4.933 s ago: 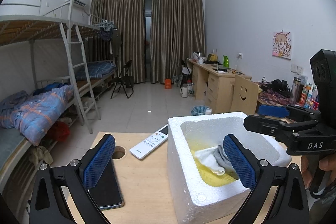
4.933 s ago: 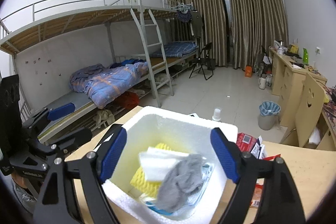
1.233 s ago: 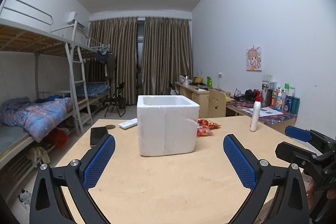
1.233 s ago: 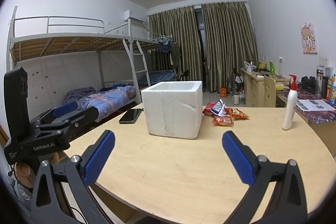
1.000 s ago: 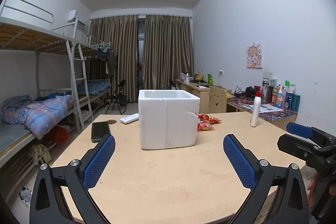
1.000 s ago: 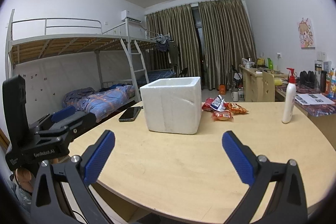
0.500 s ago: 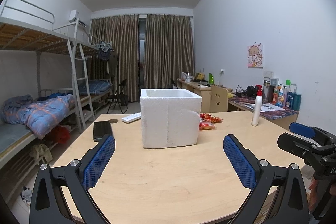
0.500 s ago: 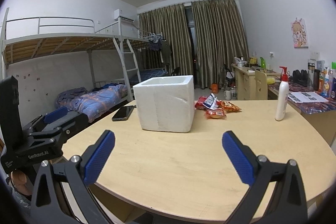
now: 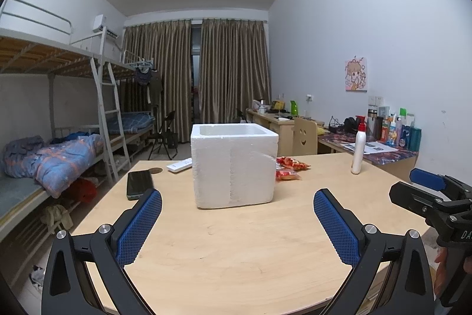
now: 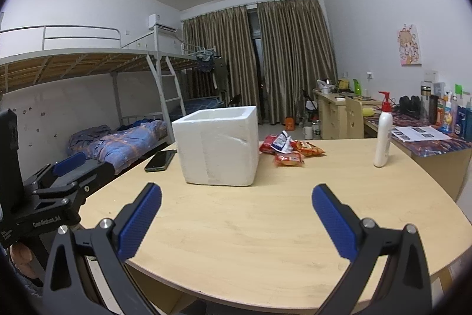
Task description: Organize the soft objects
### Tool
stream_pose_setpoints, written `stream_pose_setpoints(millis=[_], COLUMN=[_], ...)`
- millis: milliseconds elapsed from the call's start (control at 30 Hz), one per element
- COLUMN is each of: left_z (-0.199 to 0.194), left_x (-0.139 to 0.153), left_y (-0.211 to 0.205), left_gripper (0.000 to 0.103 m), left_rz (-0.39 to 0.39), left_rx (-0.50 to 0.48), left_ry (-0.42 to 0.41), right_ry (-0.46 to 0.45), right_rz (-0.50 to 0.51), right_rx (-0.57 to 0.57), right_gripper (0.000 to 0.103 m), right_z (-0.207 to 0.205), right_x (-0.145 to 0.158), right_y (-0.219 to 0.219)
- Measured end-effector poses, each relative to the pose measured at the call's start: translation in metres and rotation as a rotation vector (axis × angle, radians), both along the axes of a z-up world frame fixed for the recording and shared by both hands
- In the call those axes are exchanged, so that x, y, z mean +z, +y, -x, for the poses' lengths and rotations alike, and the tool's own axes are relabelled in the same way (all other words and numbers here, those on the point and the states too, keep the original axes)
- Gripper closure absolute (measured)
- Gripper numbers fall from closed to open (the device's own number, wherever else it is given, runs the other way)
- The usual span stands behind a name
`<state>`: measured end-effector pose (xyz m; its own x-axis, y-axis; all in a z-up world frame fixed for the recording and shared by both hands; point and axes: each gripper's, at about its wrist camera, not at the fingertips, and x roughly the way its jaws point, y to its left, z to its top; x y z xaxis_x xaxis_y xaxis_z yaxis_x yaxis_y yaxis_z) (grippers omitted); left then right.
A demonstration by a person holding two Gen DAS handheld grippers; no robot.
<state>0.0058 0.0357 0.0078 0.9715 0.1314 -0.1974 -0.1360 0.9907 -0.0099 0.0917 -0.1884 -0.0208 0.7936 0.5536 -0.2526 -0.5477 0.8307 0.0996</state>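
Observation:
A white foam box [image 9: 234, 164] [image 10: 218, 145] stands upright on the round wooden table [image 9: 236, 241] [image 10: 265, 223]. From this low angle its contents are hidden. My left gripper [image 9: 237, 222] is open and empty, held near the table's front edge well short of the box. My right gripper [image 10: 236, 219] is likewise open with nothing between its blue pads [image 10: 332, 222]. Each gripper shows at the edge of the other's view, the right one [image 9: 433, 197] and the left one [image 10: 59, 185].
A dark phone [image 9: 138, 184] [image 10: 160, 159] and a white remote [image 9: 180, 165] lie left of the box. Red snack packets [image 9: 287, 167] [image 10: 290, 151] lie to its right, and a white pump bottle [image 9: 359, 148] [image 10: 383, 135] stands farther right. Bunk beds line the left wall.
Both grippers have pulled back from over the box, where cloths and a yellow item lay inside, to a low spot near the table's front edge. In the last second they barely move.

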Motion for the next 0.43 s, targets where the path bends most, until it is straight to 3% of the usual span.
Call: stream_pose_setpoints(millis=[433], left_z=[0.0016], left_x=[0.0026], left_y=[-0.0027], left_gripper=[0.0], left_rz=[-0.006], left_rx=[0.003], left_ry=[-0.013], right_ry=[0.0], right_rz=[0.002], right_rx=[0.017], right_gripper=[0.0], right_z=[-0.0003], right_x=[0.0009], right_y=[0.0014])
